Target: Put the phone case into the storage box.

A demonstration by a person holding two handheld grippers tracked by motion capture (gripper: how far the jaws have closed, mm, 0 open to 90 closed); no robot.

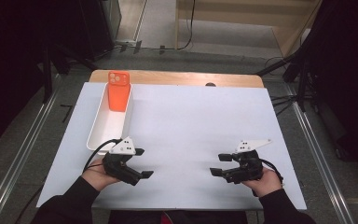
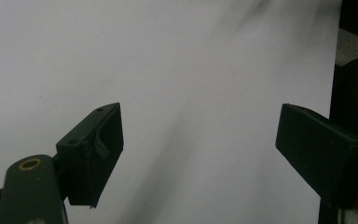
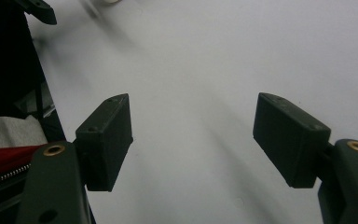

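High view: the orange rigid smartphone (image 1: 119, 90) is seen leaning at the far end of the long white plastic bin (image 1: 99, 134), left of centre. Left gripper (image 1: 141, 163) and right gripper (image 1: 218, 164) are held wide open and empty over the white table sheet (image 1: 191, 121). The phone is judged stiff, slick and fragile; its exposed upper long edges should be gripped, with ample open room rightward.

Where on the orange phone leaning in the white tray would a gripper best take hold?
Probably the top end of the orange phone, where it juts above the far rim of the long white plastic tray. Come from above, jaws across its thin faces; its lower end sits inside the tray.
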